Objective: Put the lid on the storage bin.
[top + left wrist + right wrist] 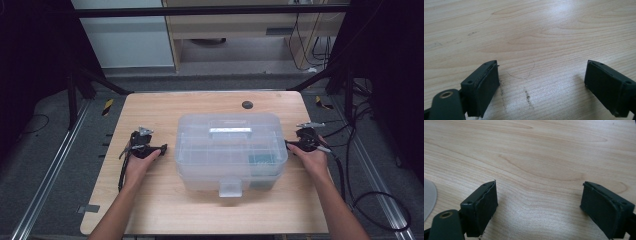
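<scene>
A clear plastic storage box (pixel 230 150) with a closed lid, a top handle and a front latch stands in the middle of the wooden table (pixel 150 200). My left gripper (pixel 161 149) rests on the table just left of the box and points toward it. Its jaws (pixel 541 75) stand wide apart over bare wood with nothing between them. My right gripper (pixel 290 145) sits at the box's right side, close to its wall. Its jaws (pixel 539 195) are also open and hold nothing. A rounded corner of the box (pixel 428 197) shows at the left edge of the right gripper view.
A black round grommet (pixel 247 105) sits in the table near its far edge. Bare wood lies in front of the box and behind it. Cables (pixel 350 175) trail off the table's right side onto the floor. Metal rails (pixel 50 170) run along the left.
</scene>
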Tool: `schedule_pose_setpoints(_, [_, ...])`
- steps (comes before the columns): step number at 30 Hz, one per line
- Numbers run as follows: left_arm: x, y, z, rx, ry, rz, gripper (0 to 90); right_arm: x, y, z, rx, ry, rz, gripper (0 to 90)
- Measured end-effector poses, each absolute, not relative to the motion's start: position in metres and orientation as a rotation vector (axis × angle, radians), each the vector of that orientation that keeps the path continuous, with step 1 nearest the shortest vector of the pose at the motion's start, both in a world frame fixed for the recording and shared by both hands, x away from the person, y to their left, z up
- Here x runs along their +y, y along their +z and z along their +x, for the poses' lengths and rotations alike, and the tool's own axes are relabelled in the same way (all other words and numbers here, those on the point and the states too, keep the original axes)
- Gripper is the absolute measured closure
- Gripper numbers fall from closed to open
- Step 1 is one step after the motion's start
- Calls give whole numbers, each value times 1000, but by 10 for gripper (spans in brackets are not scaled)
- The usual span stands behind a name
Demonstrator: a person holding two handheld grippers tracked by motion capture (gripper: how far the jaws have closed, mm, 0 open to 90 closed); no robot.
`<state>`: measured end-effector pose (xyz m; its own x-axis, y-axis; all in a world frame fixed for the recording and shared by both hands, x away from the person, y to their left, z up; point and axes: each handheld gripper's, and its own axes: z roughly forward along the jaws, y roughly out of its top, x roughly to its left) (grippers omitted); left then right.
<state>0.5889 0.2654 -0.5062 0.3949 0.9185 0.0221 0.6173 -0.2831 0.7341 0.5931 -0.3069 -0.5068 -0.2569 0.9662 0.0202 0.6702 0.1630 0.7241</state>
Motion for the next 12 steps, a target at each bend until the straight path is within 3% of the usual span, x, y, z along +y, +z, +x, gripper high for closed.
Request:
schedule_pose_setpoints(6, [265,-507,588,1325,595,2016,58,-302,-511,591,1944,857,1558,67])
schedule_pose_setpoints(8, [265,-507,588,1331,595,2014,45,-300,-512,589,1922,821,1601,8])
schedule_pose_setpoints(12, [264,-507,587,1357,594,2012,7,-299,-511,587,1908,816,1618,4])
